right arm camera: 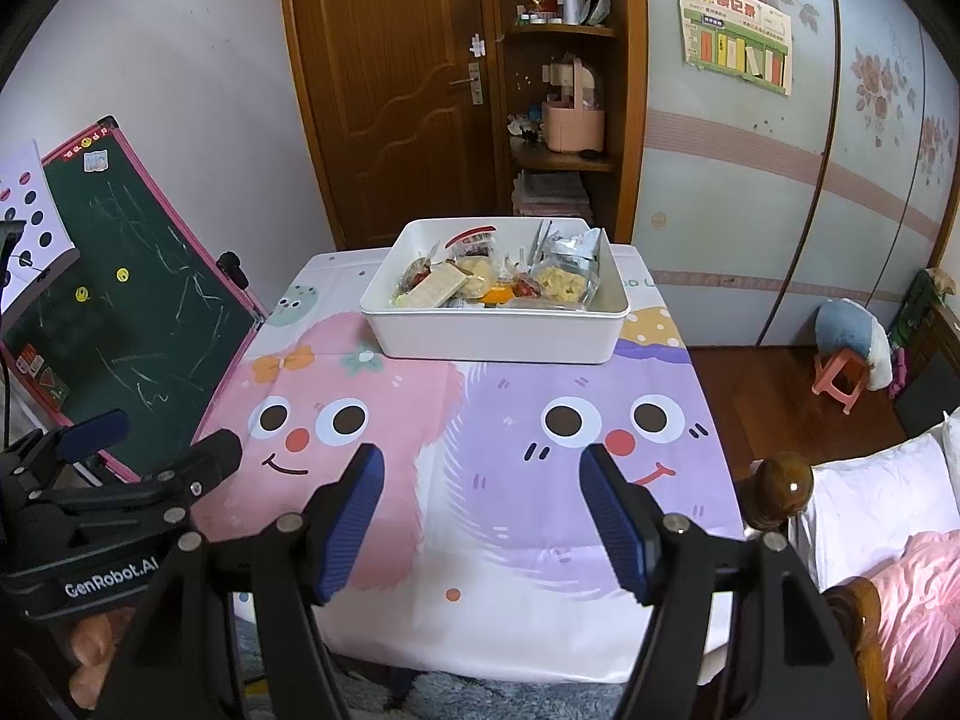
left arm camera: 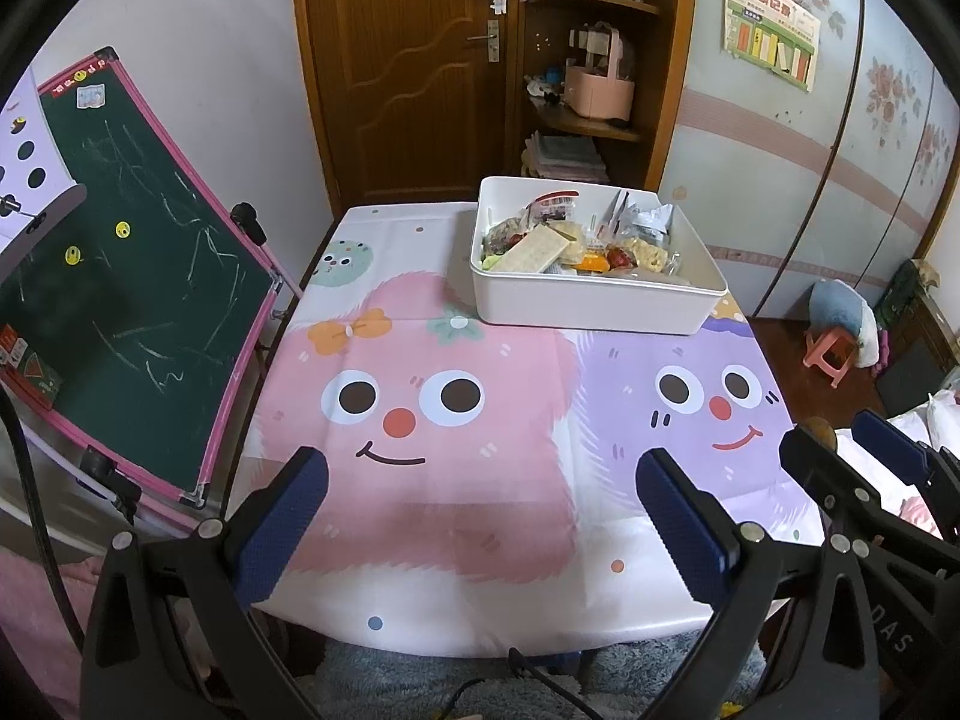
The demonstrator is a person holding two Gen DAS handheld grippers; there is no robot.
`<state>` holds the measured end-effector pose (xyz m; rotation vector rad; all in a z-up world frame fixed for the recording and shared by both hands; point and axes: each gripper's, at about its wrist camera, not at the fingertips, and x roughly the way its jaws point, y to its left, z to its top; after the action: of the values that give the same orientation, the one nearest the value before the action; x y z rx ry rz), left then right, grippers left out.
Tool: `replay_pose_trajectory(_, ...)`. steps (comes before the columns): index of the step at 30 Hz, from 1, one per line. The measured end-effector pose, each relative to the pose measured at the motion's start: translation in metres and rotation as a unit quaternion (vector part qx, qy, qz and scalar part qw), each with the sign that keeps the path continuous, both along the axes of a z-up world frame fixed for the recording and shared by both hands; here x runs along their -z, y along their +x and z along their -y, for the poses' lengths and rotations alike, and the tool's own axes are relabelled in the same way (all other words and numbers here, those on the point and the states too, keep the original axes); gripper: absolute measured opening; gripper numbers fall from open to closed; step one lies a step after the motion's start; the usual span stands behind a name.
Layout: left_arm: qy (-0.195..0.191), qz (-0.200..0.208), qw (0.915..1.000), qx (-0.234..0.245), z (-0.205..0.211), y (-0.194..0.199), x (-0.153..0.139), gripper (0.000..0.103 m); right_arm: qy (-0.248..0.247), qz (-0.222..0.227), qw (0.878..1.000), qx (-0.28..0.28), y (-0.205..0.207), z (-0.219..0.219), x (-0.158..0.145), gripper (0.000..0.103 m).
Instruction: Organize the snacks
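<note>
A white rectangular bin (left arm camera: 591,303) stands at the far side of the table, also in the right wrist view (right arm camera: 492,333). It holds several wrapped snacks (left arm camera: 570,237) piled together, shown also in the right wrist view (right arm camera: 498,276). My left gripper (left arm camera: 480,486) is open and empty, above the near part of the table over the pink cartoon face. My right gripper (right arm camera: 483,483) is open and empty, above the near part over the purple face. Both are well short of the bin. The right gripper also shows in the left wrist view (left arm camera: 837,432), and the left gripper in the right wrist view (right arm camera: 162,429).
The table carries a cartoon cloth (left arm camera: 456,480). A green chalkboard with a pink frame (left arm camera: 132,276) leans at the left edge. A wooden door (left arm camera: 408,66) and shelves (left arm camera: 594,60) stand behind. A bed post (right arm camera: 780,489), a bed and a pink stool (right arm camera: 840,381) are at the right.
</note>
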<state>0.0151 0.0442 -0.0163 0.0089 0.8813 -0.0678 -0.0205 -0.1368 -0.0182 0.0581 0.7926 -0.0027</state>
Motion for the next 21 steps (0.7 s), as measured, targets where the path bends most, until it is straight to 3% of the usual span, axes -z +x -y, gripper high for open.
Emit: replay_pose_trajectory(21,0.0,-0.004,1.0,0.0,-0.0022,-0.0035,0.0023,0.102,0.0,-0.001,1.0,0.003,-0.0003,0.0063,0.0046,0.068)
